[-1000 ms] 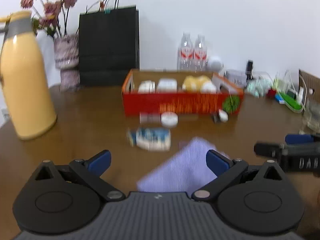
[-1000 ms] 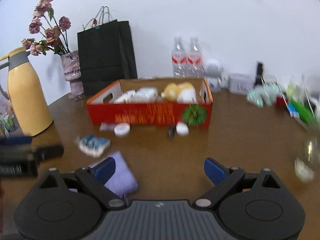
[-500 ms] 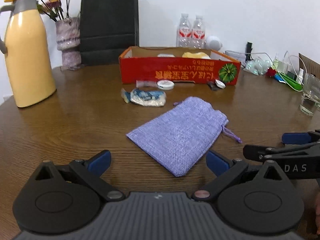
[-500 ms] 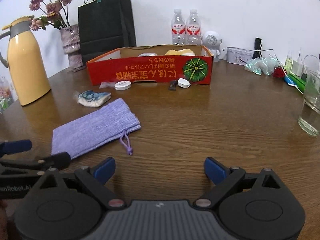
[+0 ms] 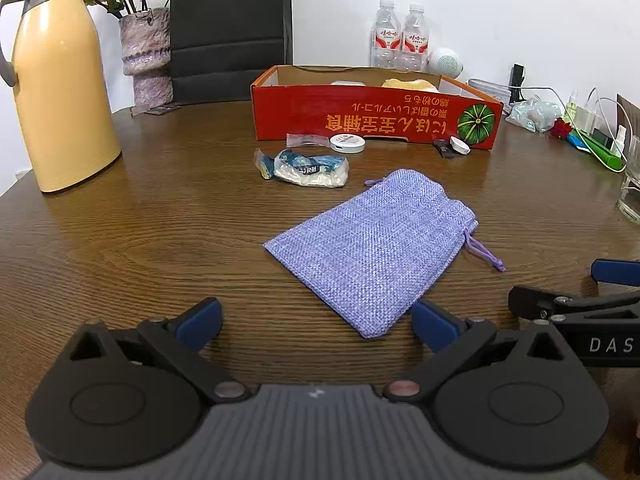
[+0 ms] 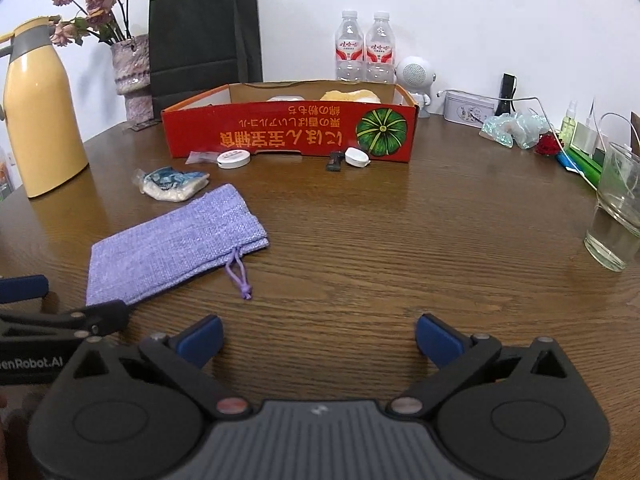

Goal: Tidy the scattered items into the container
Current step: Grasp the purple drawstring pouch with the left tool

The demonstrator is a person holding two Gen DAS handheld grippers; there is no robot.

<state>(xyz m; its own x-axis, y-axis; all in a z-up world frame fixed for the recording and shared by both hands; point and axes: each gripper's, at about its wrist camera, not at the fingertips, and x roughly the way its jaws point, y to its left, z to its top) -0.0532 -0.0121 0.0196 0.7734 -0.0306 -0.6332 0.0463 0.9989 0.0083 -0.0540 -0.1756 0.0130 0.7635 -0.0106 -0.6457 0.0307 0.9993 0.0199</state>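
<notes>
A red cardboard box [image 5: 372, 120] [image 6: 288, 136] stands at mid-table with items inside. On the table before it lie a lilac drawstring pouch [image 5: 376, 248] [image 6: 172, 244], a blue-and-white snack packet [image 5: 308, 168] [image 6: 172, 184], a white round tin [image 5: 347, 143] [image 6: 234, 159], a small clear wrapper [image 5: 304, 140], a small black item [image 5: 443, 149] [image 6: 334, 161] and a white cap [image 5: 459, 145] [image 6: 357, 157]. My left gripper [image 5: 316, 320] is open and empty, low over the table just short of the pouch. My right gripper [image 6: 318, 338] is open and empty to the right of the pouch.
A yellow thermos [image 5: 56, 80] stands at the left, a vase [image 5: 146, 56] and black paper bag [image 5: 230, 32] behind. Two water bottles [image 6: 364, 48], a white speaker [image 6: 416, 76], a tin [image 6: 468, 108], cables and a glass of water [image 6: 616, 216] fill the right side.
Both grippers have dropped from a higher, moving view to low over the table and settled; over the last half second almost nothing moved. Both stay open.
</notes>
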